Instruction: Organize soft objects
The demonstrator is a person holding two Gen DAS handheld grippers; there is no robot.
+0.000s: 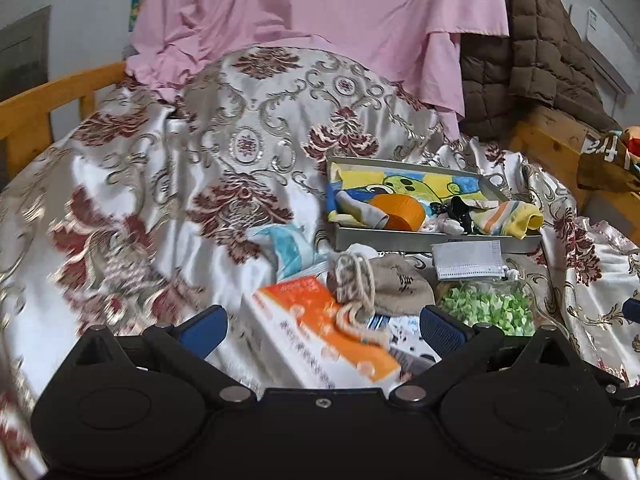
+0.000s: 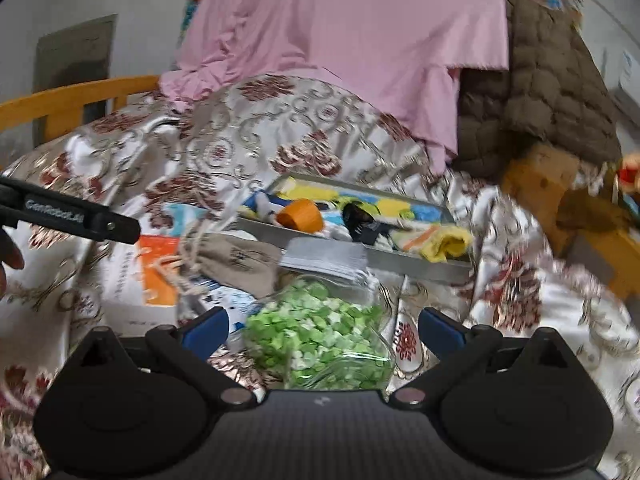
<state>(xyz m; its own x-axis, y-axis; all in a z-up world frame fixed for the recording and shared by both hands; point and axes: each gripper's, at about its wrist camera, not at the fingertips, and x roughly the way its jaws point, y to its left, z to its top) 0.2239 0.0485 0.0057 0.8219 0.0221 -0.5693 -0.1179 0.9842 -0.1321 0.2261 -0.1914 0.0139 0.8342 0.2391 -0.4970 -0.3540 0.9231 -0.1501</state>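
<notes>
Satin bedding with dark red and silver floral brocade (image 1: 208,184) fills both views, with a pink sheet (image 1: 320,20) draped across the top and a brown quilted blanket (image 1: 532,60) at upper right. Right of centre in your left view sits a shallow grey metal tray (image 1: 436,238) lined with a yellow-and-blue cartoon cloth; inside it lie a grey sock (image 1: 360,210), an orange ribbed cup (image 1: 396,212) and a yellow striped sock (image 1: 516,218).

Your left tool (image 1: 322,326) is spread wide and holds nothing; between its blue pads, at the bottom centre of the frame, lie an orange-and-white box (image 1: 320,332) and a beige drawstring pouch with rope cord (image 1: 384,286). A folded grey face mask (image 1: 468,260) lies just in front of the tray.

Your right tool (image 2: 322,326) is likewise wide apart and empty, its pads on either side of a clear bag of green and white pieces (image 2: 320,336) at lower centre. Both views are blurred toward the edges.
</notes>
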